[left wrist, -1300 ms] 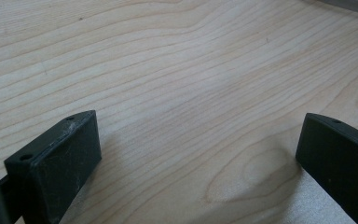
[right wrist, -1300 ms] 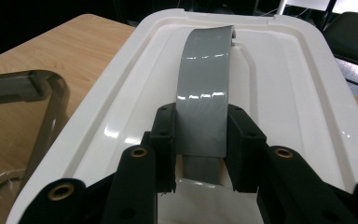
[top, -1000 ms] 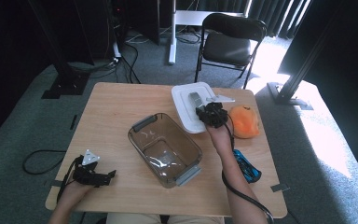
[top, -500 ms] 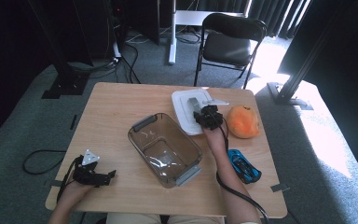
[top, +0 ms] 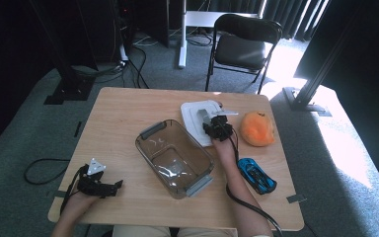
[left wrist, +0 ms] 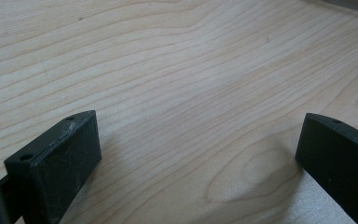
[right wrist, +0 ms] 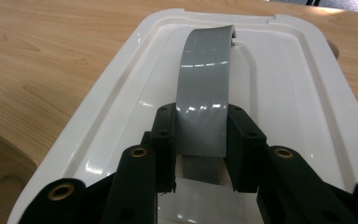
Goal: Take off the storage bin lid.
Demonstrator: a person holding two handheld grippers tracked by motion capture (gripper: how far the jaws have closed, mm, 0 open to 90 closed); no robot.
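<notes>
I am working over a pale wooden table with a visible grain, set on grey carpet in a dim room with dark curtains; a black folding chair stands beyond the far edge and sunlight falls on the floor to the right. At the near left corner my left gripper lies low on the bare wood, its two black jaws spread wide with nothing between them; in the left gripper view I see just grain running under them. Toward the middle sits a clear plastic container, rectangular with rounded corners and grey handles at both ends, glossy and empty. Just past its far right corner lies the white lid, a smooth rectangular plastic piece with a raised rim and a curved grey handle arching over its centre. My right gripper is on that lid: in the right gripper view its jaws are closed against both sides of the grey handle, gripping it. Right of the lid rests an orange plush toy, soft and rounded, and nearer to me a glossy blue toy car sits just beside my right forearm.
</notes>
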